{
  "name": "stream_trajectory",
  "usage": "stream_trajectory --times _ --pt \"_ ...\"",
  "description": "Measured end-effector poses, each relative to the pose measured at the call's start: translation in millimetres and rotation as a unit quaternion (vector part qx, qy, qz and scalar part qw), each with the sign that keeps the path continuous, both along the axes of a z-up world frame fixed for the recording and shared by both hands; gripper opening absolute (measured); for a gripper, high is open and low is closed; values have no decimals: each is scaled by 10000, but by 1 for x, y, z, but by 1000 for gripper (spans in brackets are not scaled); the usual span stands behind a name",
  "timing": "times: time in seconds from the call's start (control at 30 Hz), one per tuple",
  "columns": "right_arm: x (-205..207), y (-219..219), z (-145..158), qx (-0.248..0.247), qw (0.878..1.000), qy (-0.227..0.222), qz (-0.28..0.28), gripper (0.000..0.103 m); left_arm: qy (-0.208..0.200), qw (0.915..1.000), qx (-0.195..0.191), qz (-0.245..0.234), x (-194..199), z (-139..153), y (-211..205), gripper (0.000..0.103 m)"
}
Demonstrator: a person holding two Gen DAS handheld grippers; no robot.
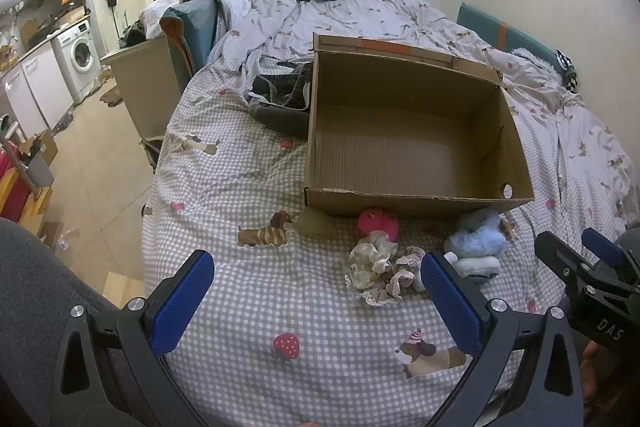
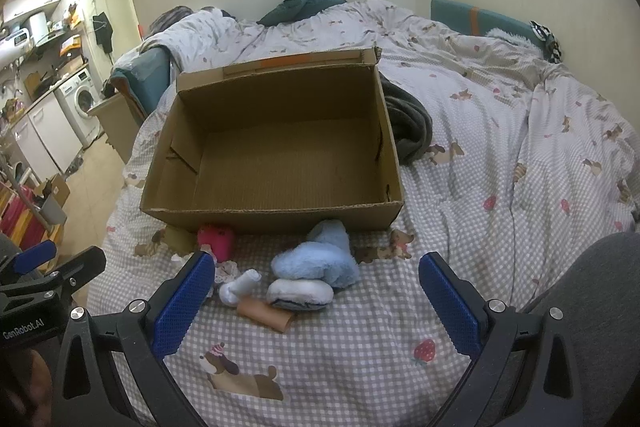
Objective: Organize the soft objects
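left gripper [image 1: 316, 303] jaws released | right gripper [image 2: 316, 301] jaws released | soft pile [image 2: 316, 267] ahead, ungrasped, before box [image 2: 272, 215]

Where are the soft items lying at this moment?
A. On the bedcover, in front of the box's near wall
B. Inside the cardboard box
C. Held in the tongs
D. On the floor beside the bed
A: the pink plush toy, the fluffy blue item and the others lie on the checked bedcover before the empty cardboard box; both tongs are open.
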State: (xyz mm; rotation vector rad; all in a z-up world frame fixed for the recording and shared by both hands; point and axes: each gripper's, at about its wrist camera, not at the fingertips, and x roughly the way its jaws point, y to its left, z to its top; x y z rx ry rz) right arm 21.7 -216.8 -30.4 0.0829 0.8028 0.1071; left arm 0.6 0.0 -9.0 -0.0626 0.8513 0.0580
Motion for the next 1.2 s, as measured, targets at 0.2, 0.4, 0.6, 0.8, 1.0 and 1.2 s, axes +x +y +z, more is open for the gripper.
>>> stream_trajectory --times 0.2,0.4,0.6,0.8,1.0,1.2 --pt "0 0 0 6 10000 6 -1 103 -2 10000 18 -26 0 -1 -1 103" --pt "0 0 -1 9 10000 13 -5 103 1 10000 17 -24 0 1 -1 103" --pt "0 0 -1 16 10000 15 -11 103 -3 10000 19 -29 0 0 -1 103" --pt "0 0 -1 11 10000 17 -3 103 0 10000 19 -27 0 0 -1 103" --pt "0 0 -1 18 10000 25 -3 103 6 10000 12 -26 0 0 -1 103" --pt "0 -1 -2 19 10000 34 -12 103 4 10000 16 -30 0 0 -1 103"
